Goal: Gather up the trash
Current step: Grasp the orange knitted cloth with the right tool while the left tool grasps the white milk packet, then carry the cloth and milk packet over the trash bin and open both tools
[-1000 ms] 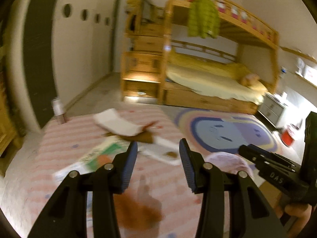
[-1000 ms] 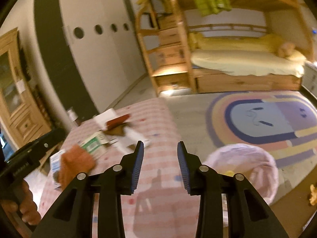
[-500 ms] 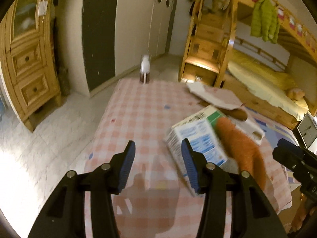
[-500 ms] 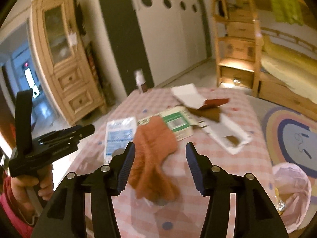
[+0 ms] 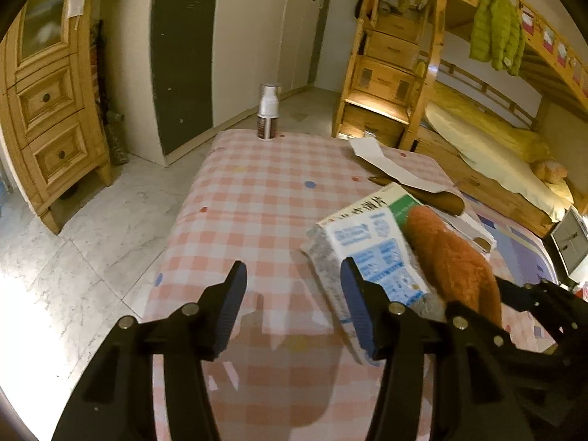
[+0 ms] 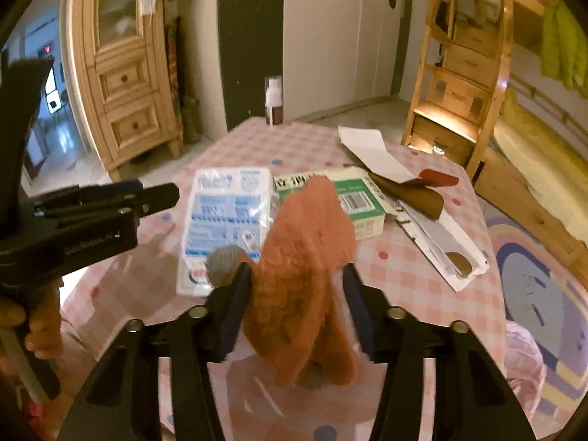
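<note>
An orange fuzzy sock (image 6: 305, 257) lies on the pink checked table (image 6: 411, 279), draped over a blue-and-white plastic pack (image 6: 224, 217) and a green-and-white box (image 6: 360, 202). My right gripper (image 6: 296, 290) has the sock between its closing jaws; the left pad touches the fabric, and a thin gap shows at the right pad. In the left wrist view my left gripper (image 5: 292, 305) hangs over bare cloth, its jaws opening with nothing between them. The pack (image 5: 375, 253) sits just beyond its right finger, with the sock (image 5: 452, 261) further right.
White folded paper (image 6: 371, 150), a brown-and-red sleeve (image 6: 422, 191) and a flat white packet (image 6: 444, 246) lie at the table's right. A small bottle (image 5: 268, 112) stands at the far edge. A pink bin bag (image 6: 522, 360) is below the table's right side. A wooden cabinet (image 5: 47, 110) stands left.
Both grippers swung left from the bunk bed to the table. The right one then dropped forward over the sock and narrowed its jaws. The left jaws spread wider.
</note>
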### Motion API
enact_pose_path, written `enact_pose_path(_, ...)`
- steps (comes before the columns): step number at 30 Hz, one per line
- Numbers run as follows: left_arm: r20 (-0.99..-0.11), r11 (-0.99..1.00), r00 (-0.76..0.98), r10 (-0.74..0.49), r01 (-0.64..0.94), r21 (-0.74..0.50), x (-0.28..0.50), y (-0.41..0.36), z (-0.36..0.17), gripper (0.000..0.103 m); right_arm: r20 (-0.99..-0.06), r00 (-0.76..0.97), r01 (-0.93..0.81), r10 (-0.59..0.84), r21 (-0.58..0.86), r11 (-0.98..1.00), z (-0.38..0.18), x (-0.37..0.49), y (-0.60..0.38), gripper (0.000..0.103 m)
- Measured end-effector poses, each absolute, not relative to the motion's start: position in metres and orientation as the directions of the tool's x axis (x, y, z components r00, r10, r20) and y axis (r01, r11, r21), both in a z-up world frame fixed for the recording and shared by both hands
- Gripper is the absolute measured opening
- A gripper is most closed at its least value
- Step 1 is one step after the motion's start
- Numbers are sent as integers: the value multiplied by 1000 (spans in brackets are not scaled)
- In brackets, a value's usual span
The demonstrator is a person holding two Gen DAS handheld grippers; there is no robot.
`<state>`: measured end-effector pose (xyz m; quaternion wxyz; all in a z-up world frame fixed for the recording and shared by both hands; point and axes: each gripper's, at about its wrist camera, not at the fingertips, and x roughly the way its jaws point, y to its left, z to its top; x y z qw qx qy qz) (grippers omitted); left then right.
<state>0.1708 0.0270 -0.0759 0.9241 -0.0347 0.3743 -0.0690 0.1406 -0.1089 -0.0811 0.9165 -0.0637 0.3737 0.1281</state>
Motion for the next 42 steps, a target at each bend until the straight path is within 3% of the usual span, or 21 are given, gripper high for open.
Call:
enact_pose_path(1, -687, 986, 707, -165, 116, -118, 170, 23, -76, 55, -700, 693, -266, 174, -25, 964, -80, 139, -114, 23)
enact_pose_path(2, -688, 984, 704, -175, 129, -119, 169, 19, -76, 60, -694, 702, -249, 157, -33, 968, -79, 138, -118, 21)
enact_pose_path(8, -706, 966, 663, -250, 220, -136, 163, -8, -80, 69, -689, 723, -76, 48, -10, 997, -75, 137, -166, 21)
enact_pose_path(12, -725, 971, 651, -225, 213, -111, 161, -26, -86, 88, -683, 729, -28, 45, 37, 999, -72, 133, -189, 21)
enact_pose_path(15, -732, 978, 655, -186, 198, -71, 161, -43, -89, 96, -684, 728, -25, 52, 49, 998, -72, 130, -195, 21)
enact_pose_path(20, -753, 988, 655, -69, 148, 38, 165, -65, -98, 96, -684, 728, -32, 53, 44, 999, -72, 129, -199, 21)
enact_pose_path(28, -772, 993, 634, 37, 65, 101, 176, -65, -111, 96, -683, 728, -30, 53, 45, 999, -73, 129, -199, 21)
enact_pose_path(30, -768, 994, 639, 28, 61, 87, 172, -60, -109, 94, -683, 729, -32, 54, 45, 998, -73, 129, -200, 21)
enact_pose_path(32, -759, 994, 651, 17, 69, 81, 167, -54, -107, 79, -683, 729, -31, 52, 43, 999, -73, 129, -200, 21)
enact_pose_path(33, -759, 994, 651, 12, 73, 78, 166, -53, -106, 78, -682, 730, -32, 52, 42, 999, -73, 129, -200, 21)
enact_pose_path(37, -741, 994, 669, -62, 110, 17, 161, -42, -97, 74, -649, 759, -28, 49, 42, 999, -65, 123, -204, 21)
enact_pose_path(42, -622, 966, 744, -245, 240, -94, 139, -37, -65, 74, -544, 838, -6, 49, 80, 997, -43, 104, -217, 20)
